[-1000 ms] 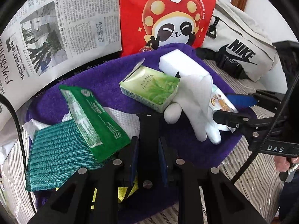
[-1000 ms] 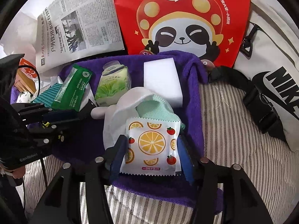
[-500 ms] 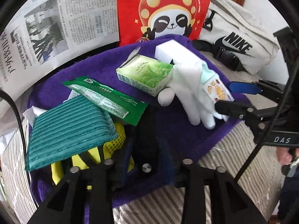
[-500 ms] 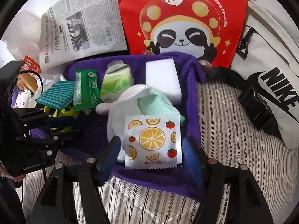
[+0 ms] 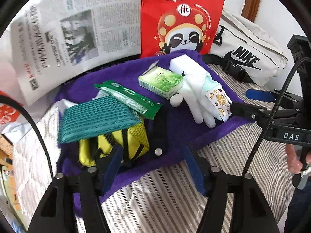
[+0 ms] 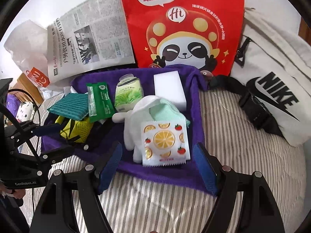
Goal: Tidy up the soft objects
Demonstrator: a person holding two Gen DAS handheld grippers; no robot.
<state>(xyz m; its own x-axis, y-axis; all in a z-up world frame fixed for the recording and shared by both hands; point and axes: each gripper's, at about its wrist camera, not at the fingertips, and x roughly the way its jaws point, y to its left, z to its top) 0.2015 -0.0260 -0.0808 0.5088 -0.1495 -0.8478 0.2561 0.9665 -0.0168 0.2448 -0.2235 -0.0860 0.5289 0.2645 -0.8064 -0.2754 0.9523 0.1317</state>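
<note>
The left hand-held gripper [image 5: 153, 167] has just been opening and stands wide with nothing between its jaws, above the near edge of the purple towel [image 5: 120, 73], where the teal cloth [image 5: 97, 120] and yellow mesh [image 5: 136, 136] lie. The right hand-held gripper [image 6: 161, 167], also wide and empty, frames the fruit sachet [image 6: 165, 143] on the white glove [image 6: 132, 132]. I think both should lift clear without catching the towel's edge.

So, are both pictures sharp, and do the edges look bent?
Left wrist view: the newspaper and the teal cloth are smeared by blur, and the picture curves inside a dark round border. Right wrist view: sharper, the red bag reads clearly, with the same curving.
</note>
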